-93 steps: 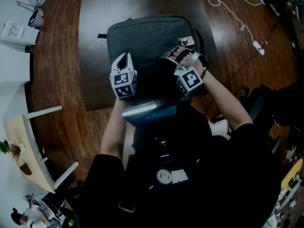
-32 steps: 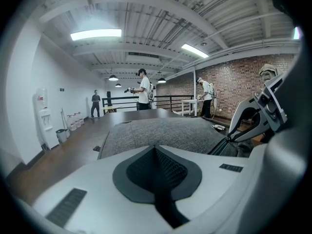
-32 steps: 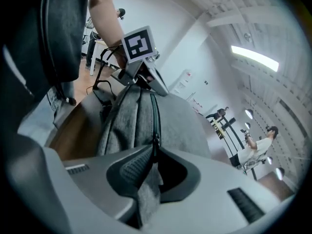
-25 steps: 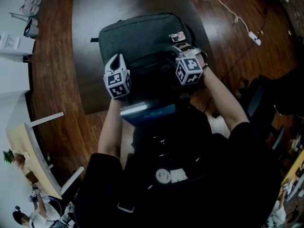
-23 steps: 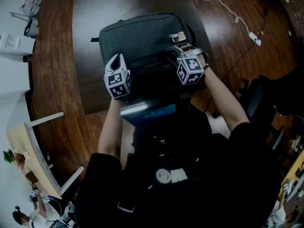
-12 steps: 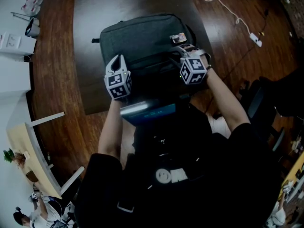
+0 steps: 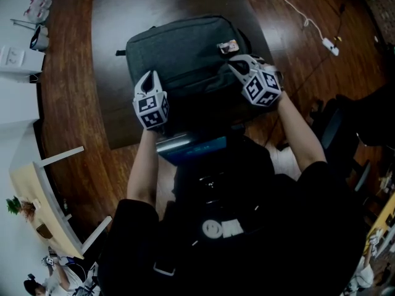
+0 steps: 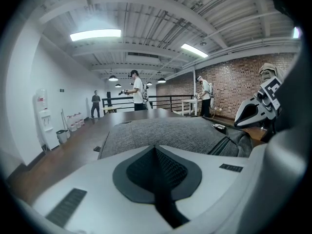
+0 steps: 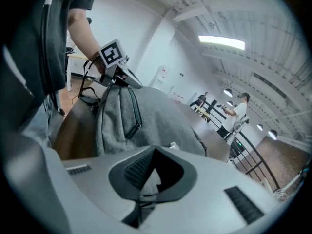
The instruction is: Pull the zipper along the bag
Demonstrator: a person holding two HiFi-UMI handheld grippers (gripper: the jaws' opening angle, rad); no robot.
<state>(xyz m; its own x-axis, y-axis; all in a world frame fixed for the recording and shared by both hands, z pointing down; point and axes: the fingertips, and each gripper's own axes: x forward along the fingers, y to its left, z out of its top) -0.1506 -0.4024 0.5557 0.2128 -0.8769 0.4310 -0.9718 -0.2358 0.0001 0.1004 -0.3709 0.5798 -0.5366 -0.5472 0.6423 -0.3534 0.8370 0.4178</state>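
Dark wooden table (image 7: 111, 103) carries the grey bag (image 7: 179, 48), which lies flat just ahead of both tongs with its zipper (image 8: 222, 144) running crosswise from one pair to the other. Left tongs (image 7: 149, 78) rest closed at the bag's near left part with nothing visible between the pads, and the zipper stretches away to their right. Right tongs (image 7: 239, 62) sit at the bag's right edge, nearer the zipper's end; their jaws have just been closing and now pinch a pale tab (image 9: 147, 178), probably the pull, so any further travel lies along that crosswise line.
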